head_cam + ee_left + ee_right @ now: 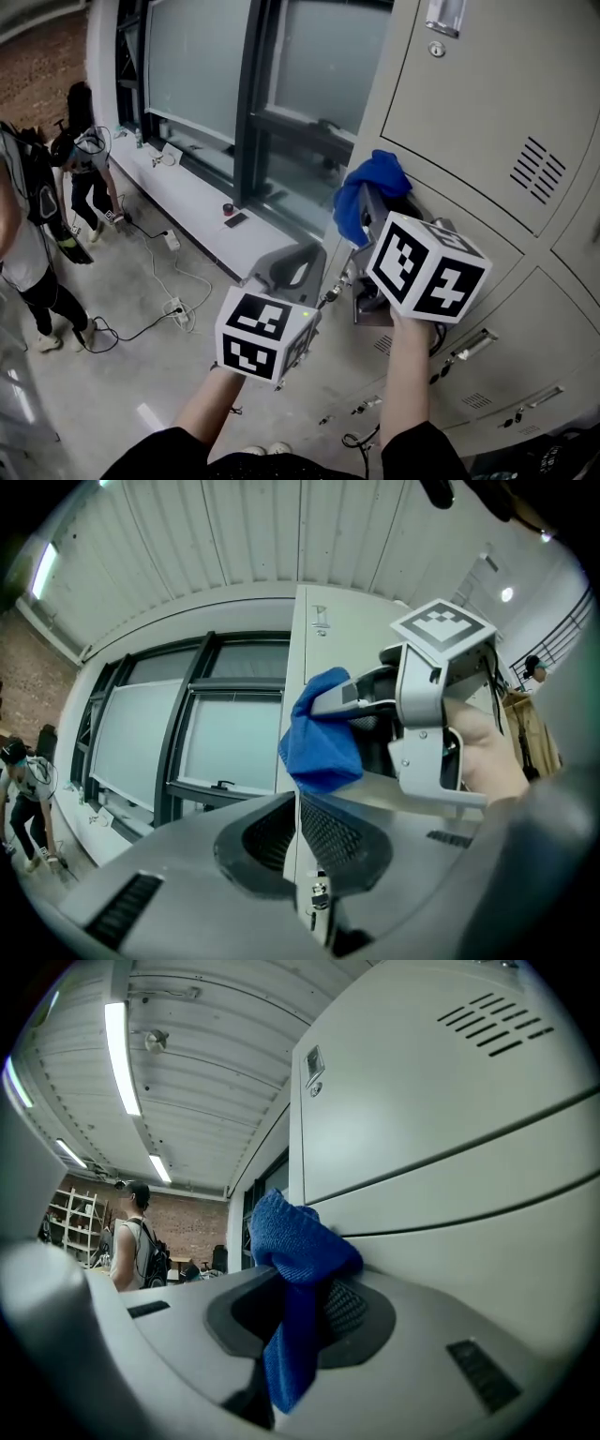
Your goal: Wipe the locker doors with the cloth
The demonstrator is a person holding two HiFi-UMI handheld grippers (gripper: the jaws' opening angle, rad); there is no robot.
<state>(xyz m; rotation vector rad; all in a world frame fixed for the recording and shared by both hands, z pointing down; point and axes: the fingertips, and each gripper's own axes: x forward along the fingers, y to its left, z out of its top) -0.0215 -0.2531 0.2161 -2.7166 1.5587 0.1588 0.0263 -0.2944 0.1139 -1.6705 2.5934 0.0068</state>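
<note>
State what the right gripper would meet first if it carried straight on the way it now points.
Probably the locker door: the blue cloth clamped in the right gripper leads and looks at or near it, though depth is unclear.

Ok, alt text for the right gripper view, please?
The right gripper grips a blue cloth in its fingers, bunched top beside grey locker doors that fill the right. Far left, a person with a backpack stands before a brick wall.

Your left gripper (298,810): grey moulded shell, black mesh jaw pads, one screw at the centre seam. Your right gripper (373,217): same grey build. Each carries a white cube (264,335) with black square markers. Behind the cubes, dark sleeves (418,454).
</note>
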